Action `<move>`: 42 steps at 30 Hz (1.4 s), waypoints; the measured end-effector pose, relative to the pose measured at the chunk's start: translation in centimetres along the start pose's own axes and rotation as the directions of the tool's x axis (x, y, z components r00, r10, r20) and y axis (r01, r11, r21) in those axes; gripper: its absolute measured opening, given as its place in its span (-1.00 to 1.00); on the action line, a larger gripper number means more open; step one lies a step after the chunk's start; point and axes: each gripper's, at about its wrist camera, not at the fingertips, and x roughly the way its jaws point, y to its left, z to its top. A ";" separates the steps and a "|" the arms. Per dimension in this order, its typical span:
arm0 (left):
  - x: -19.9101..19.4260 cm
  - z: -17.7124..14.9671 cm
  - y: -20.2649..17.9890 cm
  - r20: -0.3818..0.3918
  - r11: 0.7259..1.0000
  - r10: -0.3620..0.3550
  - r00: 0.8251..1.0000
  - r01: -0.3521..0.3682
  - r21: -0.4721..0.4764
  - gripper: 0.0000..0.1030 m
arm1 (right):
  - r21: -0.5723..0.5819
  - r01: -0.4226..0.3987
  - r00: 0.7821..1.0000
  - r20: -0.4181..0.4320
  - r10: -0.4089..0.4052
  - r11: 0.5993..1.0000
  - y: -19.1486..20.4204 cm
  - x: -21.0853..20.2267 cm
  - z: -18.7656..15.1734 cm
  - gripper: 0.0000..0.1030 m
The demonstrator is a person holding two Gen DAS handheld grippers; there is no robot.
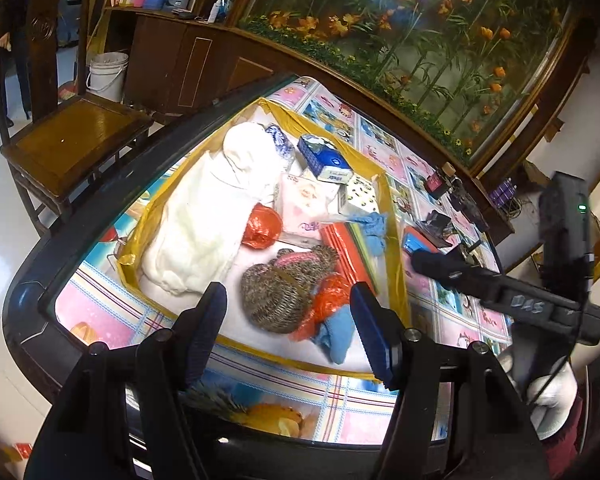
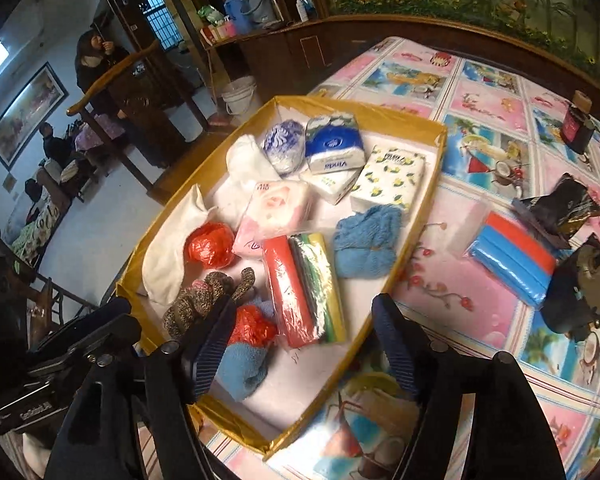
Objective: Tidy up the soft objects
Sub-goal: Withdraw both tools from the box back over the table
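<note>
A yellow-rimmed tray (image 2: 404, 264) on the table holds soft things: tissue packs (image 2: 332, 148), a white cloth (image 1: 192, 232), a red bag ball (image 2: 210, 246), a blue knit cloth (image 2: 366, 240), a red and yellow cloth pack (image 2: 304, 288), a brown knit hat (image 1: 276, 292) and a blue towel (image 2: 242, 368). A blue and orange cloth pack (image 2: 514, 252) lies outside the tray on the right. My left gripper (image 1: 286, 332) is open and empty above the tray's near end. My right gripper (image 2: 304, 348) is open and empty over the tray's near right corner.
The table has a pink and blue patterned cover (image 2: 480, 92). Dark small objects (image 2: 580, 284) and a dark bottle (image 2: 578, 124) stand at the right. A wooden chair (image 1: 60, 120) and a white bucket (image 1: 106, 76) are left of the table. People (image 2: 96, 60) sit behind.
</note>
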 end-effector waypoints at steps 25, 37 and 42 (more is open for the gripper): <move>3.0 -7.6 -18.8 0.033 0.818 0.178 0.984 -0.166 0.550 0.29 | 0.473 0.129 0.953 0.184 -0.241 0.872 -23.7 -16.1 -15.9 0.54; 4.5 -9.3 -20.8 0.059 0.735 0.264 0.963 -0.240 0.634 0.29 | 0.505 0.105 0.961 0.171 -0.218 0.857 -25.3 -12.6 -16.9 0.55; 5.0 -9.6 -20.6 0.037 0.737 0.265 0.964 -0.227 0.637 0.29 | 0.510 0.101 0.957 0.184 -0.223 0.854 -25.2 -12.7 -17.2 0.58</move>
